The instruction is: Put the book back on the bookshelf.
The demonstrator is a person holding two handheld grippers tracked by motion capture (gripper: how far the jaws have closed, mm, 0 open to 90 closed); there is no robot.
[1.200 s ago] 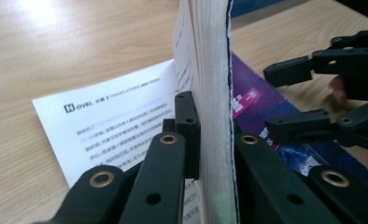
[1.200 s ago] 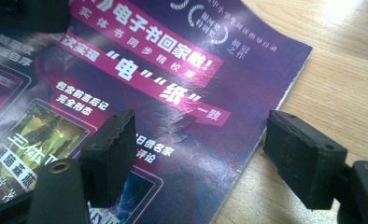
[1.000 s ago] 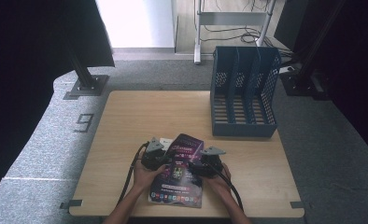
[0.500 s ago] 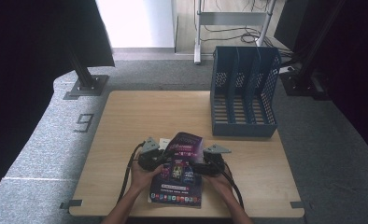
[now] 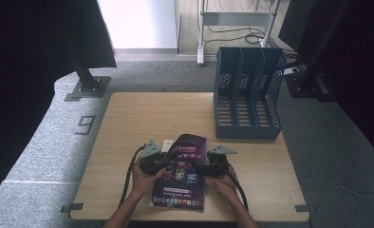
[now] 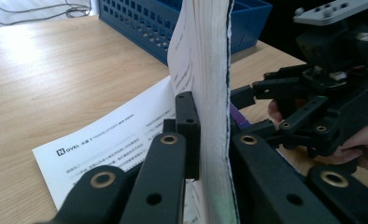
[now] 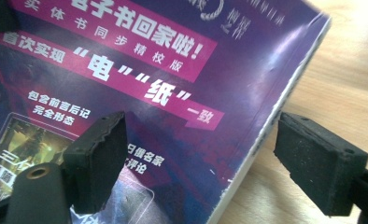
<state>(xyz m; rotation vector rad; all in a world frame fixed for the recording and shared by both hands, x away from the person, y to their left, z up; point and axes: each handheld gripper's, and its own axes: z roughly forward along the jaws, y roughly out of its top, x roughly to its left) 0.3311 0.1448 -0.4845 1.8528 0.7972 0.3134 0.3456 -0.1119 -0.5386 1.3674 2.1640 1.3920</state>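
A thick purple magazine (image 5: 182, 173) stands tilted up off the wooden table (image 5: 142, 118) near its front edge. My left gripper (image 5: 162, 164) is shut on the magazine's left side, its black pads (image 6: 187, 126) pressing the white page stack (image 6: 210, 70). My right gripper (image 5: 203, 169) is at the magazine's right side, also seen in the left gripper view (image 6: 313, 107). Its jaws have just been opening. In the right gripper view (image 7: 201, 144) the glossy cover (image 7: 149, 70) and its edge lie between the spread pads, which do not press on it.
A white printed sheet (image 6: 112, 140) lies flat on the table under the magazine. A blue mesh file rack (image 5: 247, 95) with upright slots stands at the back right. Bare wood stretches to the left and behind.
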